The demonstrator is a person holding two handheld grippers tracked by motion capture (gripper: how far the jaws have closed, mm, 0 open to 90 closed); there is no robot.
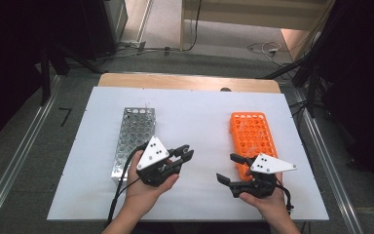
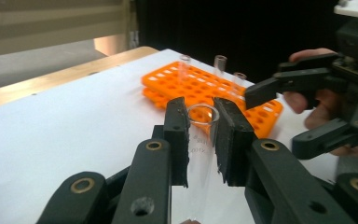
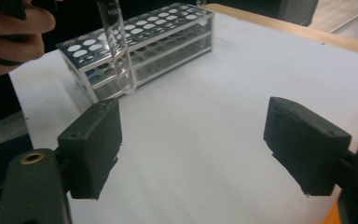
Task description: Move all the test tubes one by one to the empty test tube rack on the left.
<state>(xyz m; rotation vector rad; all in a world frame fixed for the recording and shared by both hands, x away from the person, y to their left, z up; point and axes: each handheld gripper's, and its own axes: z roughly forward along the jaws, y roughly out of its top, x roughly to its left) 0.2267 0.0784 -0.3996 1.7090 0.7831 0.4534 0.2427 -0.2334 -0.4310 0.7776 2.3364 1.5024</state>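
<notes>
The left claw (image 2: 200, 135) is clamped on a clear glass tube (image 2: 199, 154), and the tube stands almost straight up between its two black pads, with its open mouth at the top and its round end hanging down over the white desk (image 1: 199, 117). In the right gripper view the same tube (image 3: 116, 46) hangs close to the near end of the silver rack (image 3: 140, 42). From above, that silver rack (image 1: 134, 141) lies on the left side of the desk, just to the left of the left claw (image 1: 177, 158), so the left hand is the nearer one to it. The rack runs long from near to far, and its holes face up, so the tube's long side already matches the holes. The right claw (image 1: 231, 170) is let go, with its pads spread wide and nothing between them. It sits near the near end of the orange rack (image 1: 251, 136) on the right side. A few more tubes (image 2: 220, 65) stand in the orange rack (image 2: 191, 86). The white sheet lies on a wooden desk, and past the far edge there is grey floor with some cables.
</notes>
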